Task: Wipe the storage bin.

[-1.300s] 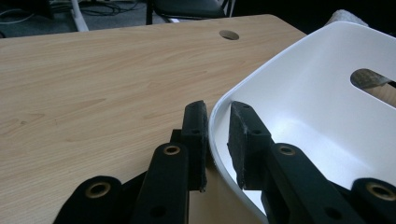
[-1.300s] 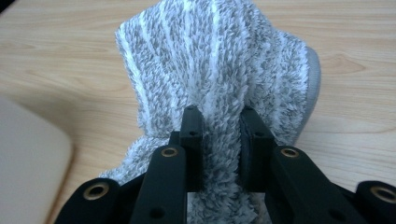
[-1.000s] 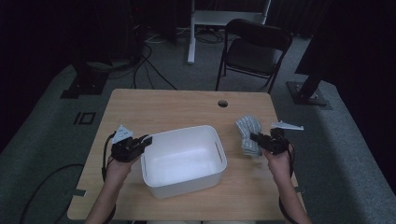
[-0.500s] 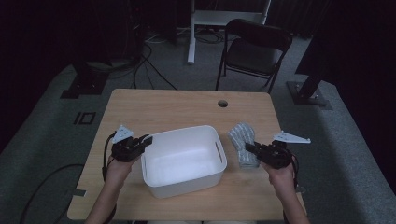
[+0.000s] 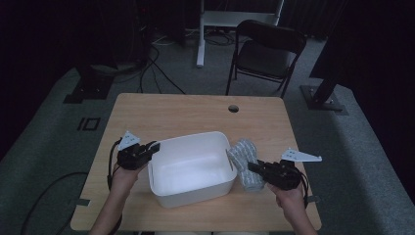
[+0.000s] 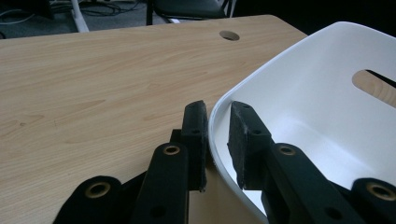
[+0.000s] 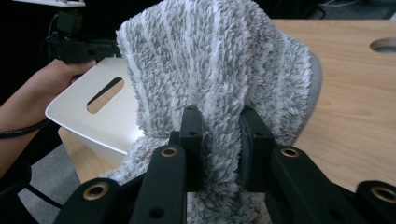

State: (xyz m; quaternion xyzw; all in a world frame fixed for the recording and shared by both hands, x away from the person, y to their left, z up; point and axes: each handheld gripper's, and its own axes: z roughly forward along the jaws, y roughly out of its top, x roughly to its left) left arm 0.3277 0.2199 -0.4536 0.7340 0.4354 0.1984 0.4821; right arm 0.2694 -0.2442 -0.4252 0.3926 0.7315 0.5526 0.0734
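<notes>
On the wooden table point(image 5: 195, 110), toward its near edge and roughly midway between the left and right edges, sits a white tub point(image 5: 191, 169) with slot handles cut in its short walls. At the tub's left wall the left gripper point(image 5: 149, 148) has its jaws clenched on the rim: in the left gripper view point(image 6: 215, 135) one black pad stands outside the wall and the other inside, the thin white edge running between them, though whether both pads press fully on the plastic is hard to judge from that angle. By the tub's right wall, toward the table's right edge, the right gripper point(image 5: 252, 168) is grasping a grey and white striped fluffy cloth point(image 5: 246, 164); the right gripper view point(image 7: 219, 135) shows the pile pinched between the two pads, with the cloth point(image 7: 210, 70) rising in a hump above the jaws and its lower part hanging below them. In the high view the cloth lies just beside the tub's right wall, seemingly touching the rim at its upper end, and outside the tub's hollow. A round cable hole point(image 5: 233, 108) is cut in the table near the far edge. Beyond the far edge a black folding chair point(image 5: 266, 54) stands on the grey carpet.
</notes>
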